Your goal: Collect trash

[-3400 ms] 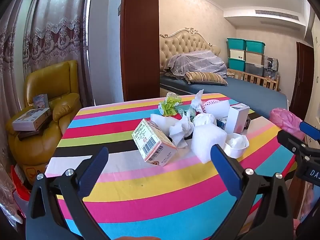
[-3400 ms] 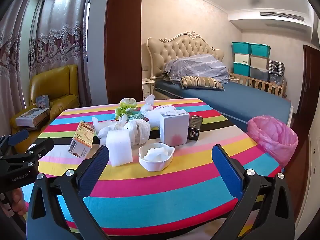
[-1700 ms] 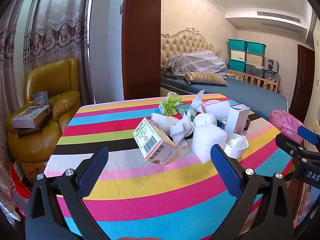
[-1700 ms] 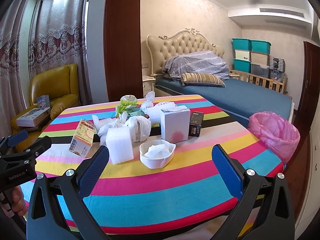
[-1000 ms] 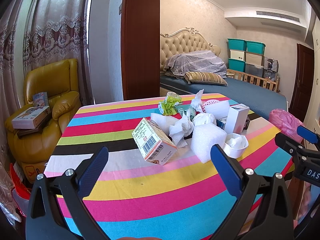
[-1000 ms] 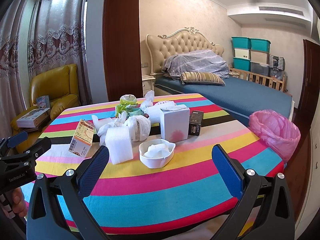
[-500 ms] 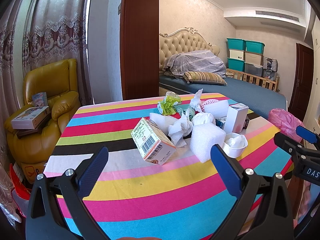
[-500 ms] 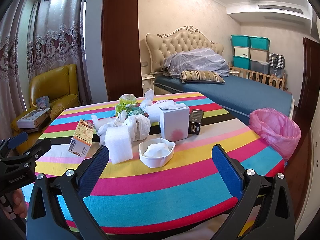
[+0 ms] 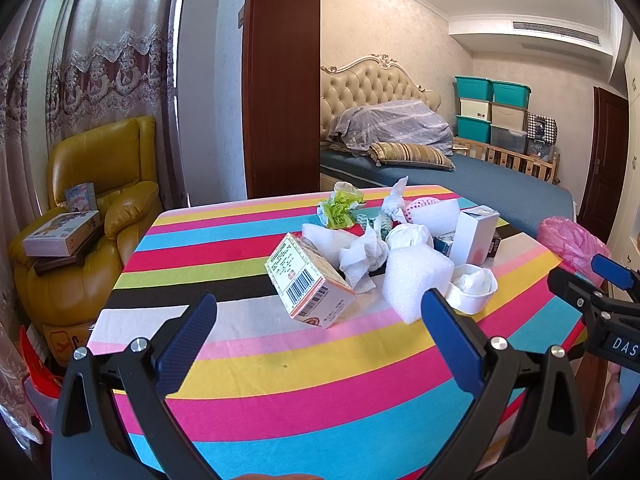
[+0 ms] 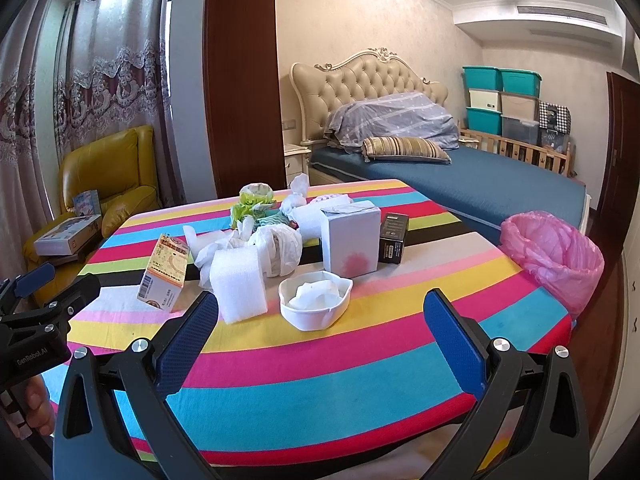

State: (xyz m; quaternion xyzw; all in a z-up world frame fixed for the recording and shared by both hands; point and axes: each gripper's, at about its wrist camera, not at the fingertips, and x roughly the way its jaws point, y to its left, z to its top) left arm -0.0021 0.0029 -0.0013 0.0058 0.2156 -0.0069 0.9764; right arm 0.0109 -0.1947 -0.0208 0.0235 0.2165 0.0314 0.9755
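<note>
Right wrist view shows the trash gathered in one heap on the striped table (image 10: 360, 364), and the pink-lined bin (image 10: 554, 256) standing off the table's far right corner, a sensible drop point for that side. Taking the white bowl (image 10: 316, 300) as the landmark: a foam block (image 10: 240, 284) stands just left of it, a white box (image 10: 350, 240) sits right behind it, and a small black box (image 10: 394, 238) is beside the white box, farther right. Crumpled tissue (image 10: 280, 248) bunches behind the foam, and a barcode carton (image 10: 164, 276) leans tilted well to the bowl's left. Inside the bowl lies more wadded paper.

The right gripper (image 10: 320, 340) hangs short of the bowl with its blue pads spread wide and nothing between them. The left gripper (image 9: 320, 340) is likewise spread and empty, facing the barcode carton (image 9: 310, 280), which lies beyond its fingertips.

Both tools seem held back and wide so that either can close on the nearest piece. By my reading, no piece is collected yet; the carton suits the left side, and the bowl or foam the right, being closer to the bin.
</note>
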